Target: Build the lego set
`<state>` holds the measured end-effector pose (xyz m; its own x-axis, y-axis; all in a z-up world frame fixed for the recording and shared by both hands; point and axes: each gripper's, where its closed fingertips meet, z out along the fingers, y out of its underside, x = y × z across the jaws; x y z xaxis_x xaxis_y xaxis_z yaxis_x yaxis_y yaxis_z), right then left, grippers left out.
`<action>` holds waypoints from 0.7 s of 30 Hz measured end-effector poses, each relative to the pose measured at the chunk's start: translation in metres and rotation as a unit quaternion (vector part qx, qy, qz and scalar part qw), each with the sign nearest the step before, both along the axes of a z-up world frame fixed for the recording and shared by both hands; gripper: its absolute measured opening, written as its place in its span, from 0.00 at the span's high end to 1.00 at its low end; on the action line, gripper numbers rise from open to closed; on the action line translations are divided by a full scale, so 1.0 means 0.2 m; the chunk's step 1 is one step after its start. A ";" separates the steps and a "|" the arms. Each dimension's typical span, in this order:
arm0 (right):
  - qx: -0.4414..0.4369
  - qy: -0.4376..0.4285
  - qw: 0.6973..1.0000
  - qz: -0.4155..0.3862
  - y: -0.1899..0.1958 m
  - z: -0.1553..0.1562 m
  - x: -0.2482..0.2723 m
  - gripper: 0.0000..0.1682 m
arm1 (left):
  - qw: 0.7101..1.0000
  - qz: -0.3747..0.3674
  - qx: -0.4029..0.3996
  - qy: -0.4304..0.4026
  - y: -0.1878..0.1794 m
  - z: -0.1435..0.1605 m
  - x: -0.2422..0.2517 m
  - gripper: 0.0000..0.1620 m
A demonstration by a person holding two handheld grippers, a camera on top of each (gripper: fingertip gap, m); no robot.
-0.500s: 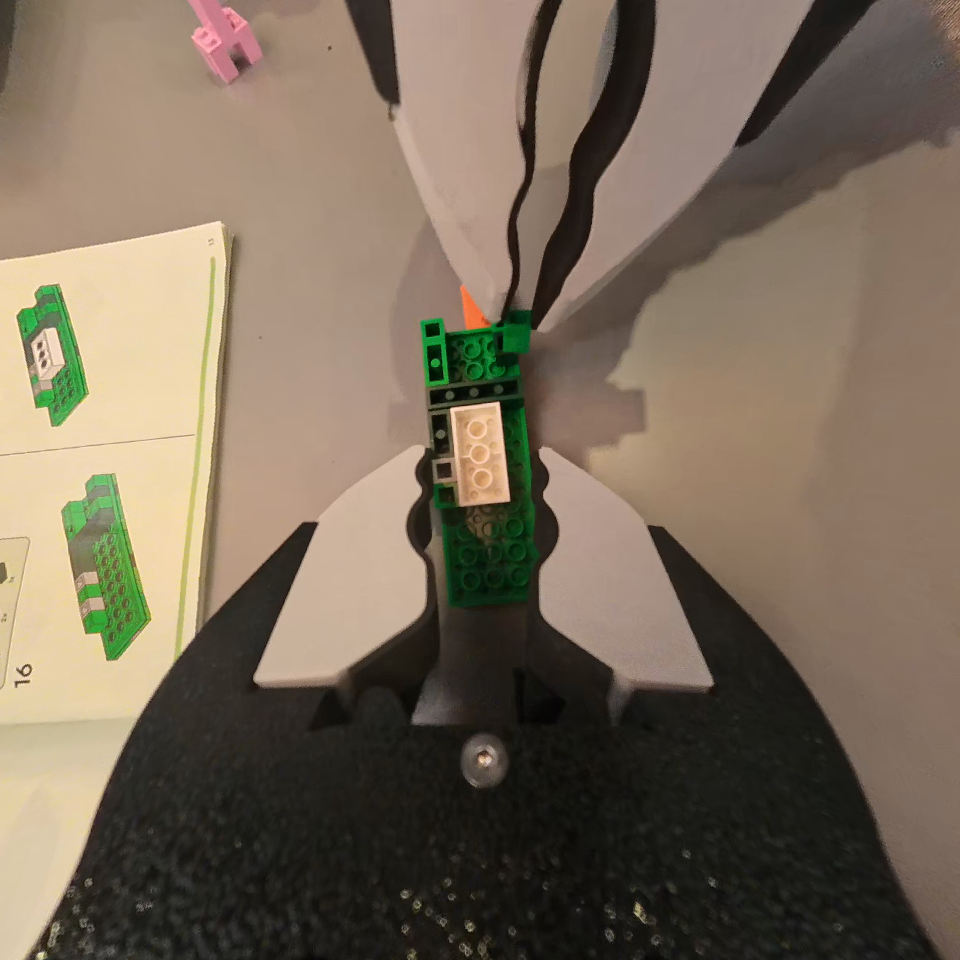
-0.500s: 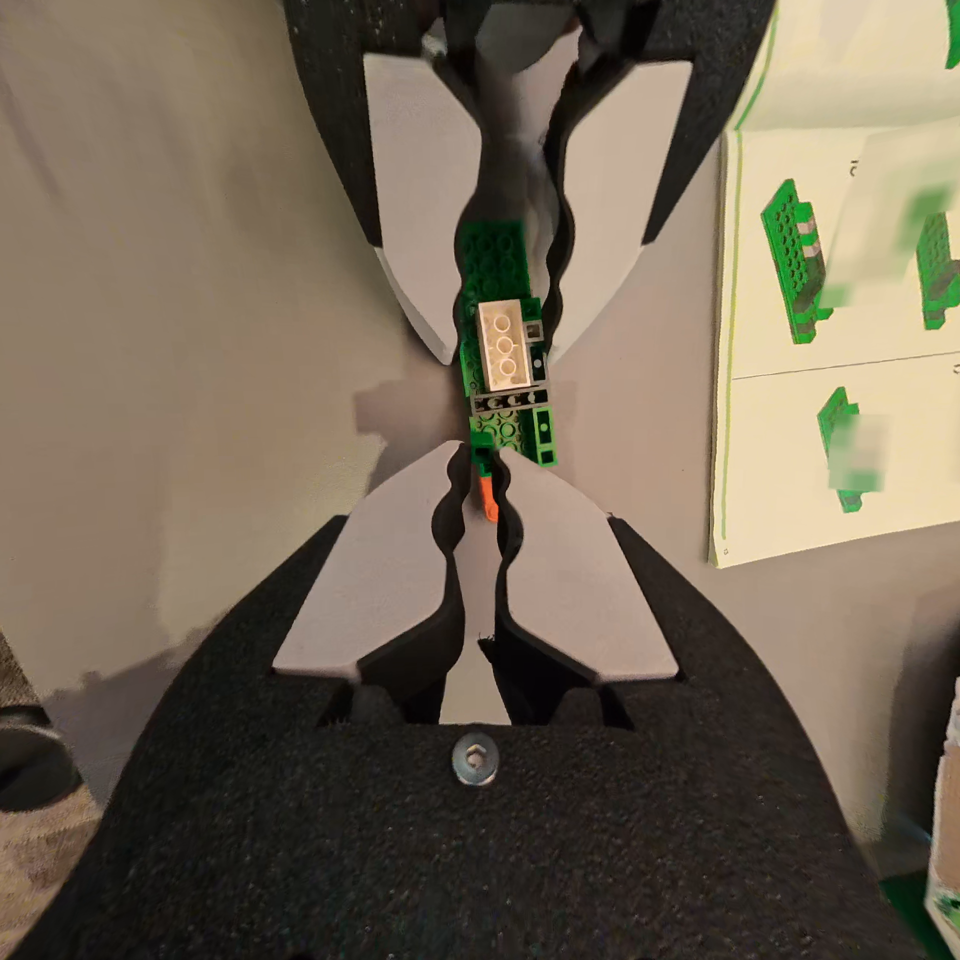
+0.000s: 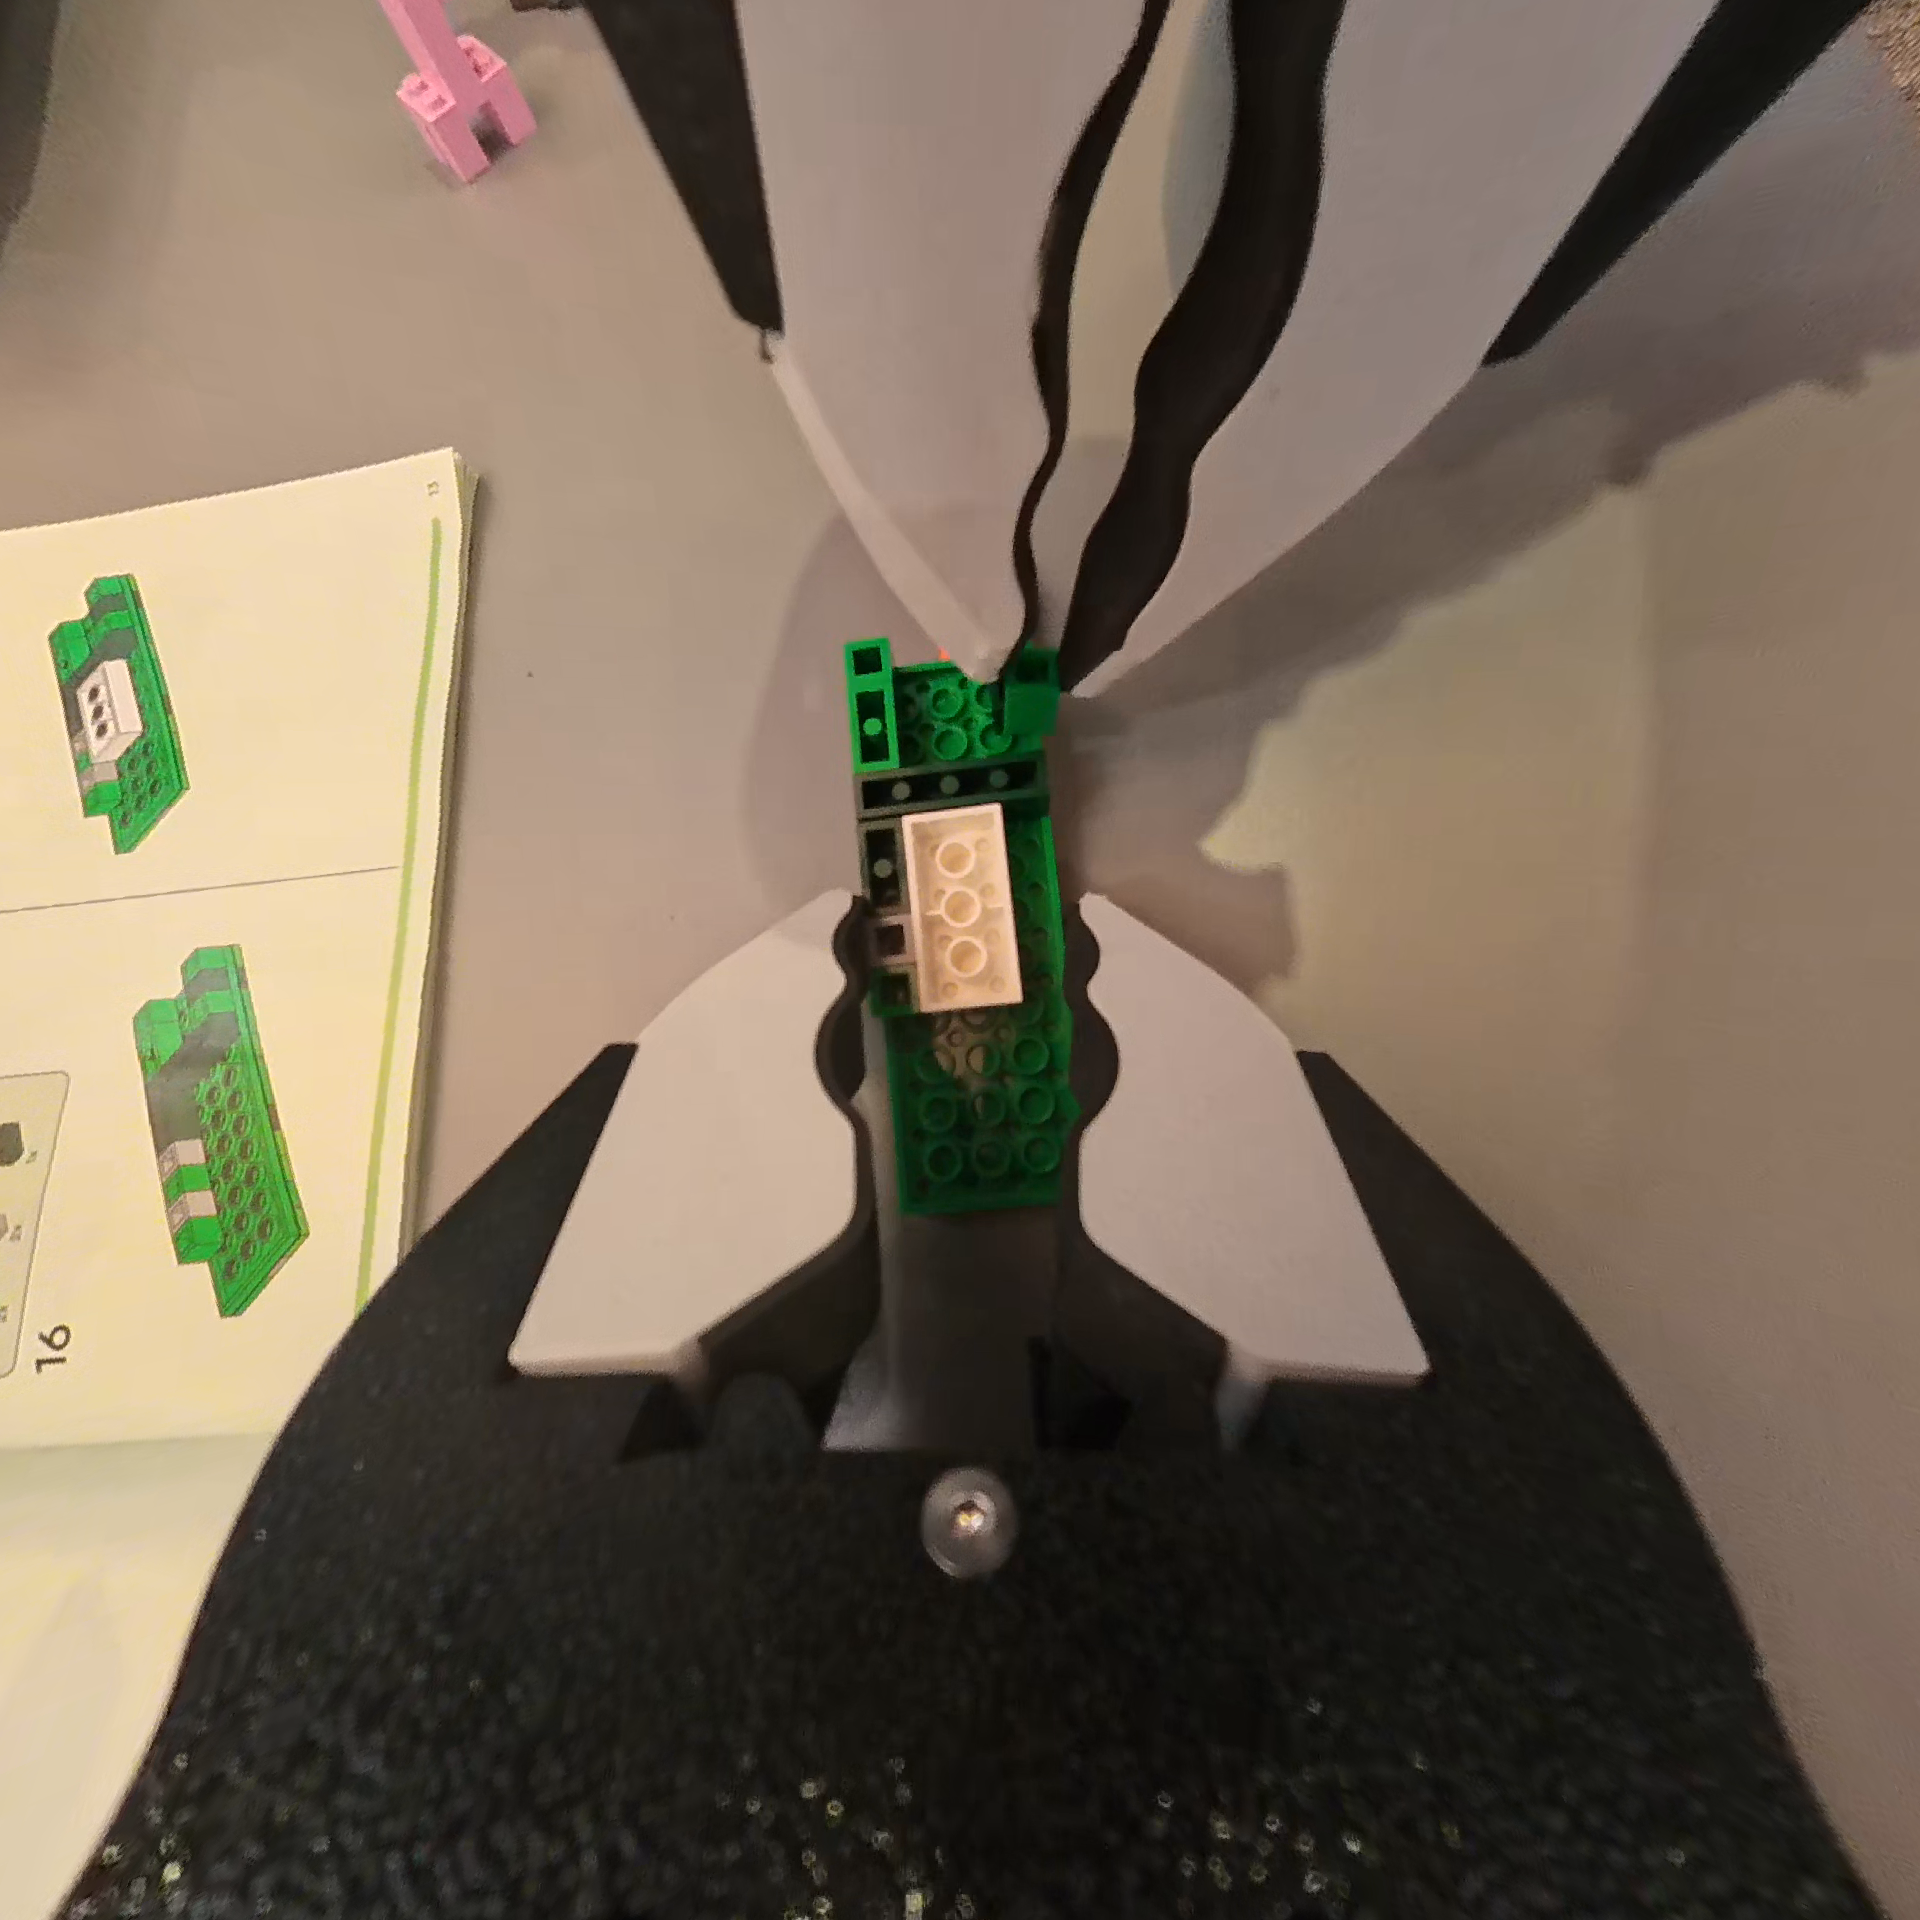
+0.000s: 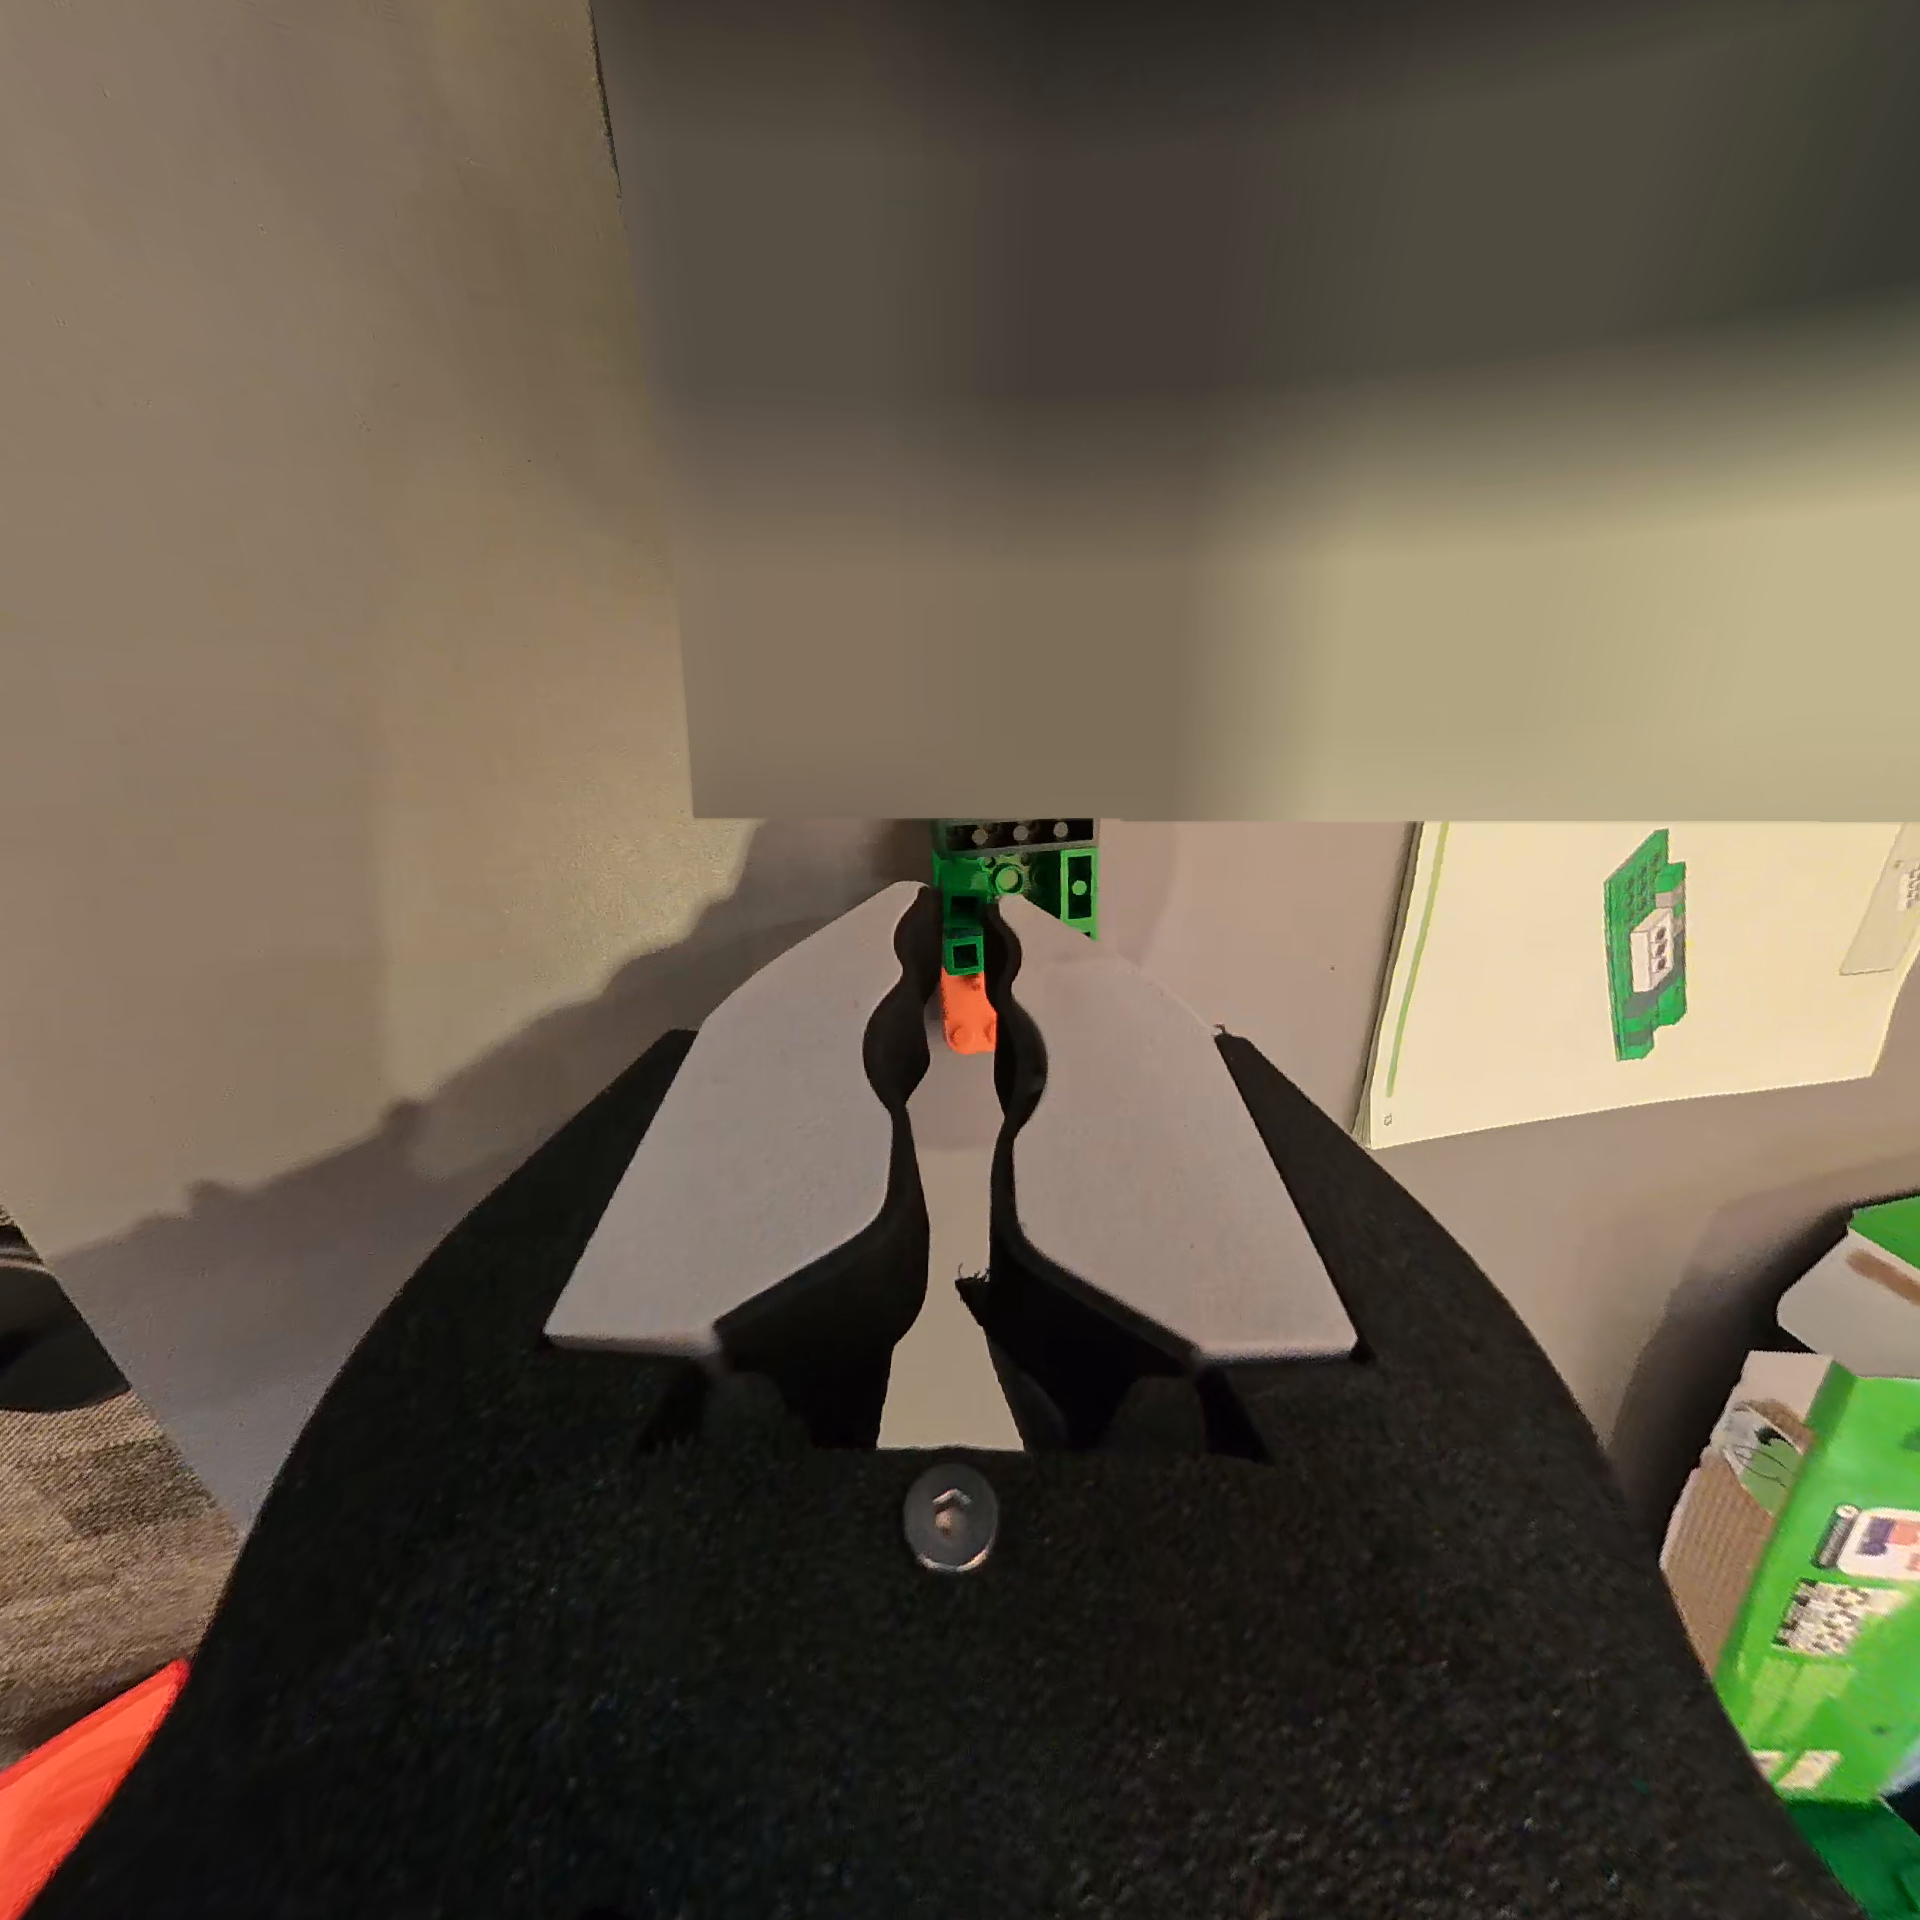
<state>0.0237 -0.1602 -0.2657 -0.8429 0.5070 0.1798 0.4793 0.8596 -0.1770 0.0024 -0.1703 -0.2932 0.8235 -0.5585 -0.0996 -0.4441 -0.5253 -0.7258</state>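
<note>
I am clamping the green plate assembly (image 3: 982, 1039) in my left gripper (image 3: 966, 914); my right gripper (image 4: 961, 914) is pinching the small green-orange piece (image 4: 966, 977) at its far end.

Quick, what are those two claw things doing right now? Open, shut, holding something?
Left gripper: shut on the green lego assembly.
Right gripper: shut on a small green-and-orange piece at the assembly's far end.
</note>
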 end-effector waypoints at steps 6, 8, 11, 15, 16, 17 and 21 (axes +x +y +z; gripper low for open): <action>0.015 0.038 0.998 0.051 0.02 -0.02 0.01 0.95 | 1.000 -0.002 0.005 -0.007 0.00 0.00 0.00 0.78; 0.012 0.052 0.997 0.056 0.01 -0.02 0.00 0.95 | 1.000 -0.003 0.006 -0.008 0.00 0.00 0.00 0.78; 0.019 0.066 0.996 0.062 0.01 -0.02 0.00 0.95 | 1.000 -0.003 0.007 -0.009 0.00 0.00 0.00 0.78; 0.022 0.067 0.995 0.066 0.01 -0.03 0.00 0.95 | 1.000 -0.003 0.008 -0.008 0.00 0.00 0.00 0.78; 0.023 0.068 0.995 0.068 0.01 -0.04 0.00 0.95 | 1.000 -0.003 0.009 -0.007 0.00 0.00 0.00 0.78; 0.024 0.068 0.995 0.068 0.01 -0.04 0.00 0.95 | 1.000 -0.003 0.009 -0.007 0.00 0.00 0.00 0.78; 0.029 0.067 0.995 0.067 0.01 -0.04 0.00 0.95 | 1.000 -0.004 0.009 -0.009 0.00 0.00 0.01 0.78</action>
